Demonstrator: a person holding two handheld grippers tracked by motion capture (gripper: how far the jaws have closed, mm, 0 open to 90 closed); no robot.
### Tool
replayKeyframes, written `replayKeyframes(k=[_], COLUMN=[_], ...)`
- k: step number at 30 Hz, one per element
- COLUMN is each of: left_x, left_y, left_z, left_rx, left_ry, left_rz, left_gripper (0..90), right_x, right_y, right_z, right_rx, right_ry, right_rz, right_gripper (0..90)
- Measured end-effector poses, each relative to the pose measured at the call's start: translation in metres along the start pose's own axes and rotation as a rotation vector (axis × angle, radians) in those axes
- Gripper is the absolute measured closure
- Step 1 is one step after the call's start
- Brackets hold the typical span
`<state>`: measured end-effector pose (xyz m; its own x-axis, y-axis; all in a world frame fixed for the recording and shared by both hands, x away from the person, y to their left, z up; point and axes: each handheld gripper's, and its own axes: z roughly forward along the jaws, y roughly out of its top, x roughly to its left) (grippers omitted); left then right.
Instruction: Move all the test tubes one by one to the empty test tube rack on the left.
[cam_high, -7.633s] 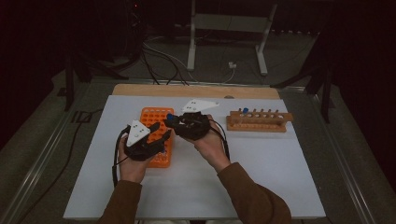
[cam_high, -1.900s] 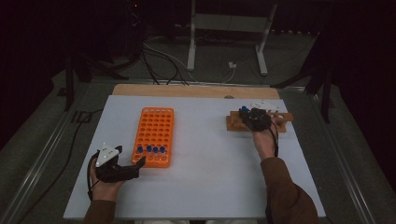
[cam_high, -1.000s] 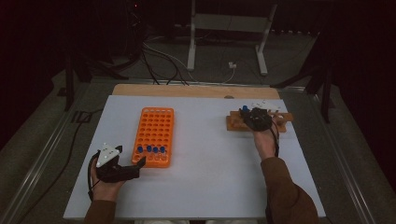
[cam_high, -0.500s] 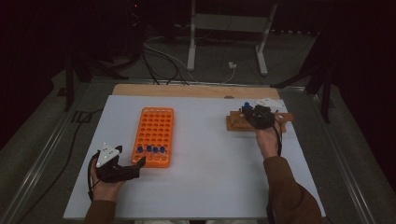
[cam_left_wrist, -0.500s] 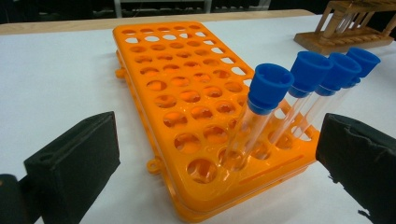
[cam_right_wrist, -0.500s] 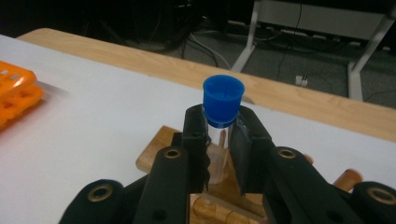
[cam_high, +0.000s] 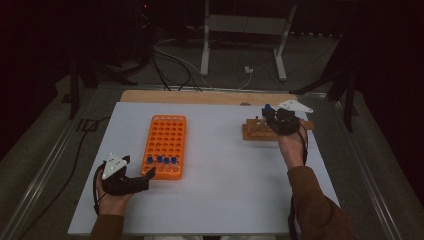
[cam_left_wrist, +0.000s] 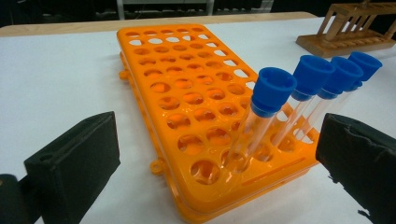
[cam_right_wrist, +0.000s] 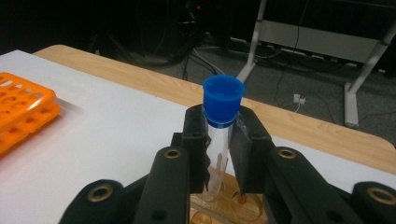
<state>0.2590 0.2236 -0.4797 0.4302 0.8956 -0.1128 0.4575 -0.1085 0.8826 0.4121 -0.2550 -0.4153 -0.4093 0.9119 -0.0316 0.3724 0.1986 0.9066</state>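
On the white table (cam_high: 225, 185), your orange rack (cam_high: 166, 145) holds four blue-capped tubes (cam_left_wrist: 310, 93) in its near row, leaning slightly. At the far right, your right gripper (cam_high: 272, 116) pinches a blue-capped tube (cam_right_wrist: 220, 135) upright above the wooden rack (cam_high: 255, 132), its lower end over a hole. Your left gripper (cam_high: 145, 180) rests by the orange rack's near corner, jaws spread, holding nothing. The room beyond is dark, with cables on the floor (cam_high: 170, 55). The right gripper view shows a thin stick inside the tube.
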Motion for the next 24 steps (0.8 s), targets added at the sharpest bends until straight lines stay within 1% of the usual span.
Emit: replayKeyframes(k=[8,11,14,20,24], left_x=[-0.001,-0.002,-0.004,-0.010,-0.016], left_y=[0.003,0.008,0.014,0.031,0.042], left_z=[-0.004,-0.006,-0.008,-0.012,-0.009], left_rx=[-0.012,-0.026,-0.042,-0.071,-0.084], left_ry=[0.013,0.017,0.018,0.012,0.006], left_rz=[0.005,0.007,0.019,0.043,0.053], left_gripper=[0.6,0.7,0.7,0.7,0.7], right_x=[0.003,0.006,0.011,0.025,0.037], right_y=[0.007,0.009,0.010,0.013,0.017], right_z=[-0.007,-0.009,-0.011,-0.011,-0.011], right_rx=[-0.020,-0.024,-0.024,-0.022,-0.019], right_ry=[0.024,0.039,0.058,0.118,0.172], right_rz=[-0.006,-0.007,-0.014,-0.021,-0.017], right_gripper=[77.3,77.3,77.3,77.3,77.3])
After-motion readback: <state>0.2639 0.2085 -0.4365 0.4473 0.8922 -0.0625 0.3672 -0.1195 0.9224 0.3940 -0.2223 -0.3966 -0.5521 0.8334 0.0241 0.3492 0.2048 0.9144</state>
